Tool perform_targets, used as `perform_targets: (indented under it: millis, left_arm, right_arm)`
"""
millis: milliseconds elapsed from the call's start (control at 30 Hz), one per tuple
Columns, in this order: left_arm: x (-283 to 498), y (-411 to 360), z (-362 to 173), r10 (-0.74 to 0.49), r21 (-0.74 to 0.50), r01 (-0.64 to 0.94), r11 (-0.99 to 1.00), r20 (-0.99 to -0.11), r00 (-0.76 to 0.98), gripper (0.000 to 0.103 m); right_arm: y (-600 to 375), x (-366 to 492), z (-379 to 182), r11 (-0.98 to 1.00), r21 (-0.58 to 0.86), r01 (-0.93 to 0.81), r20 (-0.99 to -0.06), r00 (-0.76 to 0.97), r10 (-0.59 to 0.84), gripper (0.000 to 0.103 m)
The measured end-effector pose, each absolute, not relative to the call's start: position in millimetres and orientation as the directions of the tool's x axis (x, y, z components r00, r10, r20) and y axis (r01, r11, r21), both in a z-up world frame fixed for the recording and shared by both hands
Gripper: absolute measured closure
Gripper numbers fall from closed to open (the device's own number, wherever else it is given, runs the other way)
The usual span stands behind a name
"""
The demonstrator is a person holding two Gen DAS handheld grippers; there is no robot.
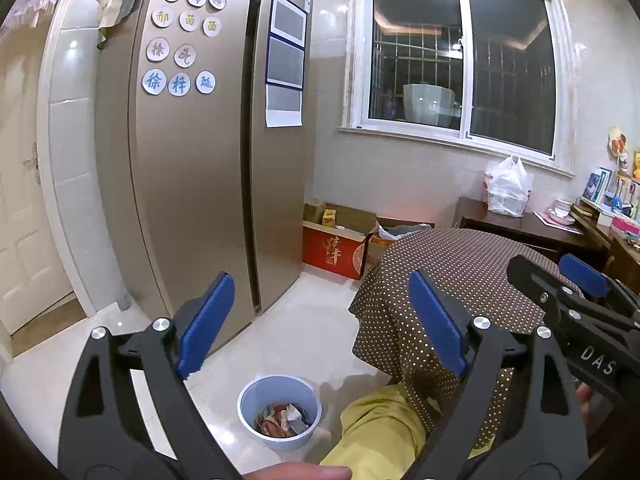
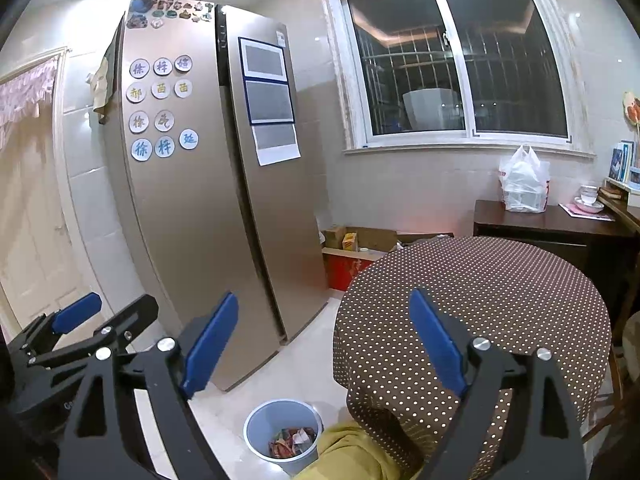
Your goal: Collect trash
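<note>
Below the open left gripper [image 1: 320, 320], bin [image 1: 279, 416] of trash [image 1: 282, 420], apart

Trash [image 2: 290, 442] lies in the bin [image 2: 256, 424] on the floor, between fridge [image 2: 192, 220] and table [image 2: 500, 300].

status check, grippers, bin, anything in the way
Left gripper open, empty. Right gripper open, empty. Trash bin on floor, wrappers inside. Tabletop bare; nothing blocking.

Two grippers, left [image 1: 320, 324] at 6 o'clock, right [image 2: 324, 340] likewise, each with two blue pads. One bin [image 1: 279, 412] at 6 o'clock. One round table [image 2: 472, 304] at 4. One fridge [image 1: 200, 140] at 10, eleven round magnets [image 1: 179, 84]. One window [image 1: 460, 60] at 1. One bag [image 1: 507, 188] at 3.
</note>
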State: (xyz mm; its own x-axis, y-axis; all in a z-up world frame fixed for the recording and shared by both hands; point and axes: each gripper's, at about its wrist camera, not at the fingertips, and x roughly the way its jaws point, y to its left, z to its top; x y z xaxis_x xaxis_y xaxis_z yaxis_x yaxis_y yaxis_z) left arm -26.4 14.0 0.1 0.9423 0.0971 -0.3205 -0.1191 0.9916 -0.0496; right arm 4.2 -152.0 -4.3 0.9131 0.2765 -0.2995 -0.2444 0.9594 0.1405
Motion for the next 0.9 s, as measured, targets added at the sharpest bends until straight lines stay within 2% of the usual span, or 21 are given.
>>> perform_targets:
  millis: [900]
  left_arm:
    - [-27.0,9.4,-1.4,0.124,-0.037,-0.144,0.989,-0.331,0.935,0.015]
  right_arm:
    - [-152.2,9.3,-10.1,0.956,0.144,-0.256,-0.319,0.902,0.29,0.017]
